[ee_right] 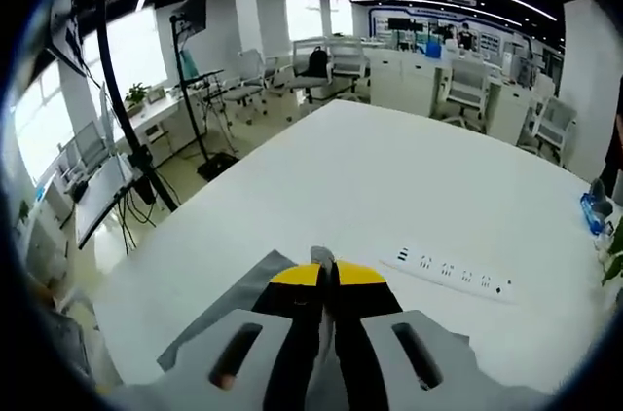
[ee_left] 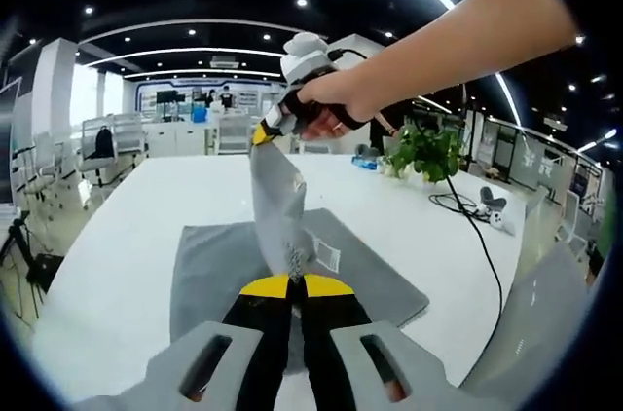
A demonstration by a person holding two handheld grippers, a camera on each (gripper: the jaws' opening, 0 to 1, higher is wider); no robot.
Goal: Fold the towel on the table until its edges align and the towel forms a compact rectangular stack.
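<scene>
Towel [ee_left: 292, 265] lies grey on the white table [ee_left: 117, 265], one strip pulled up between both tools. The left hand-held gripper [ee_left: 290, 286] is closed on a towel edge, and the right hand-held gripper [ee_right: 326, 277] seems also closed on the cloth. A fold is in progress; next, the lifted edge should be laid over the far edge. A power strip [ee_right: 450, 273] lies near, with room around.

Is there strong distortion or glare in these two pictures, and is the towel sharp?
Left gripper view: fisheye bends the table edges and ceiling lights; the grey towel is sharp, its label readable as a patch. Right gripper view: bright windows wash out the left side; the power strip stays clear.
</scene>
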